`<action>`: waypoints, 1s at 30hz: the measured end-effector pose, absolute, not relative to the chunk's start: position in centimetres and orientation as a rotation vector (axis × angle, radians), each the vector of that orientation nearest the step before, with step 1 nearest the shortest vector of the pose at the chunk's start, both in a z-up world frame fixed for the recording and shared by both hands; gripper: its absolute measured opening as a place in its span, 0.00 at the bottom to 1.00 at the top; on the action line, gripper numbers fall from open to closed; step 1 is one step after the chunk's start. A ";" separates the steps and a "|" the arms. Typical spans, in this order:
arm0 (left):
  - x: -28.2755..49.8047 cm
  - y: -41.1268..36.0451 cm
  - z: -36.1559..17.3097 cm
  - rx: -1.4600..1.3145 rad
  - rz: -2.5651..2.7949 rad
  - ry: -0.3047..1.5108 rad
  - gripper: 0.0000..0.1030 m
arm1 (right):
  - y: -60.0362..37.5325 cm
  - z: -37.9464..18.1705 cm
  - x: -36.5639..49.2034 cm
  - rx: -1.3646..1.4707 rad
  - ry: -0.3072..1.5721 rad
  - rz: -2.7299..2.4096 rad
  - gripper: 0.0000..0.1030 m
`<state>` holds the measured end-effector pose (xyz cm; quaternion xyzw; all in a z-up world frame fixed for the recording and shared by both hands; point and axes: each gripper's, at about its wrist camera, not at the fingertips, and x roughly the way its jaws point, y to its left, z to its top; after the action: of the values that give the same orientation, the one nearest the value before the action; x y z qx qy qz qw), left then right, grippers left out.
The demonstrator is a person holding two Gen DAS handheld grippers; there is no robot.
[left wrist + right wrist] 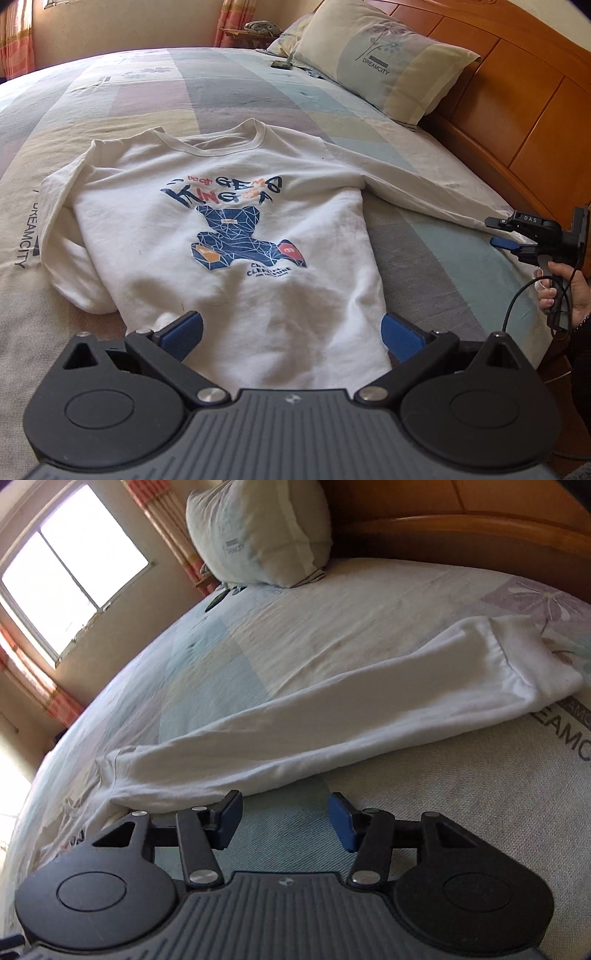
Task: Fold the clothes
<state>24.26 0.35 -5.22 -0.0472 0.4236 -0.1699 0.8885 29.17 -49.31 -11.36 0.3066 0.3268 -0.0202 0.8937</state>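
White sweatshirt (229,236) lies flat — collar toward far bedside; both grippers' fingers apart — empty.

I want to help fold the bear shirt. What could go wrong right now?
1. The right gripper is open beside the long sleeve, not around it. If it shuts there, it may pinch only the bedsheet.
2. The other sleeve is bunched under the sweatshirt, so the fold could come out lumpy.
3. The left gripper hovers open over the hem; grabbing there might catch just the top layer.
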 end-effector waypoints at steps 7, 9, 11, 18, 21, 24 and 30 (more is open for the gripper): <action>24.2 -1.3 -5.2 -0.056 -0.335 0.902 0.99 | -55.7 -12.8 27.1 0.842 0.477 -0.252 0.56; 24.0 -1.6 -5.0 -0.051 -0.339 0.903 0.99 | -56.8 -13.2 27.1 0.854 0.436 -0.299 0.54; 23.7 -1.9 -4.9 -0.043 -0.342 0.902 0.99 | -57.4 -13.5 27.5 0.838 0.443 -0.346 0.34; 23.2 -1.7 -4.7 -0.039 -0.334 0.900 0.99 | -57.6 -11.4 24.3 0.803 0.450 -0.320 0.08; 23.1 -1.8 -4.8 -0.041 -0.336 0.896 0.99 | -57.0 -10.7 22.8 0.791 0.510 -0.304 0.12; 23.0 -1.9 -4.7 -0.043 -0.343 0.890 0.99 | -56.3 -10.4 22.0 0.759 0.601 -0.300 0.15; 22.9 -2.2 -4.2 -0.033 -0.354 0.868 0.99 | -53.8 -8.5 19.9 0.680 0.706 -0.257 0.32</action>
<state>22.88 -2.21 -4.21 -0.0159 0.4182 -0.1704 0.8921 19.88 -53.76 -8.55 0.3258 0.3382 -0.1232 0.8742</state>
